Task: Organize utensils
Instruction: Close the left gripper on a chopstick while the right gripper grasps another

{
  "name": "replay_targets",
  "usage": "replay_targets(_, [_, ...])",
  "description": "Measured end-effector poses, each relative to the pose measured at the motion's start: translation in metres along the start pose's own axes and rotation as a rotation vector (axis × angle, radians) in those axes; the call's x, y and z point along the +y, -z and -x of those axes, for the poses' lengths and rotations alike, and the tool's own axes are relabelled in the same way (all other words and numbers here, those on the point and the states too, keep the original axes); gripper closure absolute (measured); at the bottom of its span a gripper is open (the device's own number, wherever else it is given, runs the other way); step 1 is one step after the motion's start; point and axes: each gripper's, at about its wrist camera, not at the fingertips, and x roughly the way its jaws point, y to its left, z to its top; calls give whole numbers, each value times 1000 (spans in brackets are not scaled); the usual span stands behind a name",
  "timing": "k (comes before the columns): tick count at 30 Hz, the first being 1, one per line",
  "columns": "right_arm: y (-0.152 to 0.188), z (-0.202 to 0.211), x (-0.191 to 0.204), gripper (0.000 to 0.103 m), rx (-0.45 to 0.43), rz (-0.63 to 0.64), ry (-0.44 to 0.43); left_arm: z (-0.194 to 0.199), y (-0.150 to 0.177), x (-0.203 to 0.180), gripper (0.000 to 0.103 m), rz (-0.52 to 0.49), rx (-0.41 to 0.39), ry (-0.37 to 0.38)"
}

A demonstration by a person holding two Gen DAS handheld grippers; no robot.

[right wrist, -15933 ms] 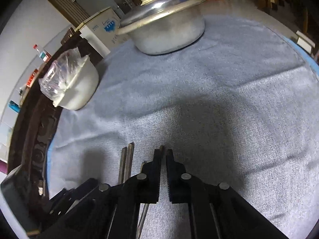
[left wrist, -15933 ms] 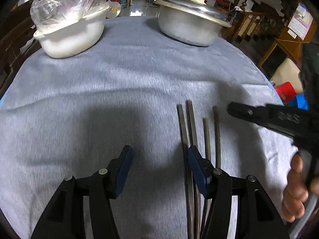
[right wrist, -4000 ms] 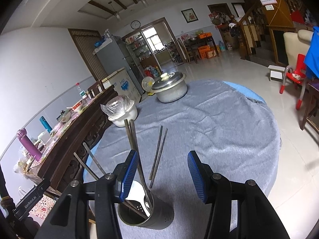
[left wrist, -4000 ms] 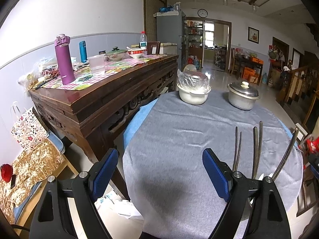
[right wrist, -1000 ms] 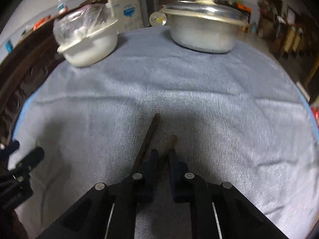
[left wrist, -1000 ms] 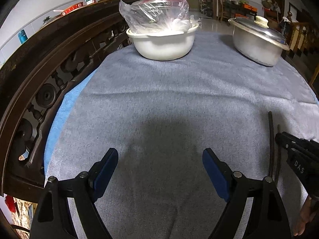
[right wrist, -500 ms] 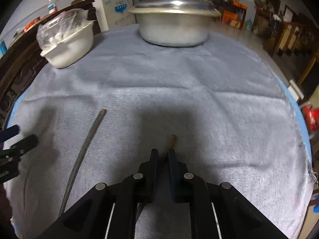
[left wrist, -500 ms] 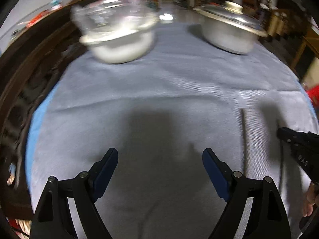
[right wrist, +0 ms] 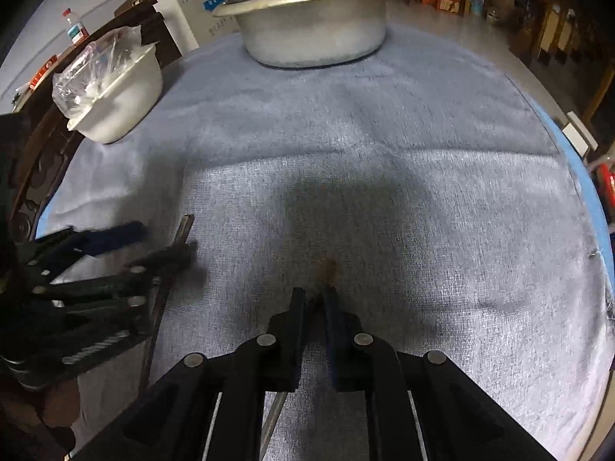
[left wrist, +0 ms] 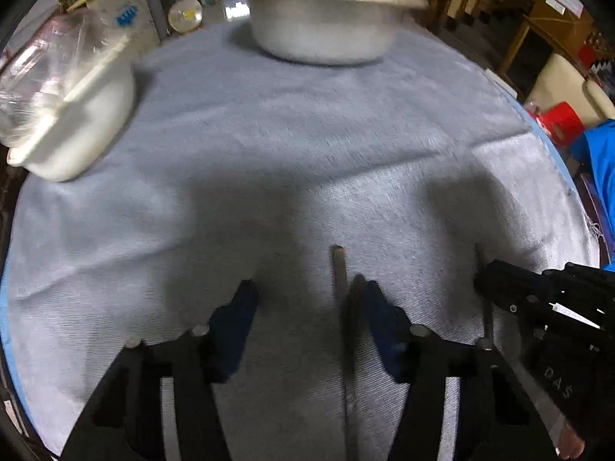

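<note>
Left gripper (left wrist: 303, 303) half-closed around a thin dark metal chopstick (left wrist: 340, 269); right gripper (right wrist: 313, 303) is clamped on another (right wrist: 326, 269).
Both are judged light, stiff, slippery; a mid-shaft hold is advised, though contact at the left pads (left wrist: 374, 307) seems unconfirmed.

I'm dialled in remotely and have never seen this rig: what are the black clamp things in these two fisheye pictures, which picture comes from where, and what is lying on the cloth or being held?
No robot here: a person holds a two-finger gripper in each hand, each with its own camera looking along the fingers. In the left wrist view the left gripper has just been closing around a chopstick lying on the grey tablecloth, pads not yet pressing it. In the right wrist view the right gripper is shut on another chopstick. Each gripper shows at the other picture's edge. Farther back stand a lidded metal pot and a white bowl holding a plastic bag.
</note>
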Motion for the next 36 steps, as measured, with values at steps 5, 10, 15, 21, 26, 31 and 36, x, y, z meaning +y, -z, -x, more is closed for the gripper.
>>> replay_targets(5, [2,0,6,91,-46,35,5,-5,-5,-5,65,-2,-37,14])
replay_targets(10, [7,-1,9,93,-79,55,-3,-6,-3,-1,94,-4,-52,20])
replay_targets(15, [14,1,19,93,-46,81,-40,3,12,12,97,57,-25,50])
replay_targets(21, [28,8,36,93,17,109,-69,22,49,37,97,156,16,44])
replay_targets(26, [28,11,40,92,88,77,-66,27,61,47,97,177,57,20])
replay_targets(31, [25,19,37,90,110,60,-23,34,65,66,55,229,85,26])
replay_targets(36, [22,11,41,89,171,51,23,41,69,67,54,210,113,33])
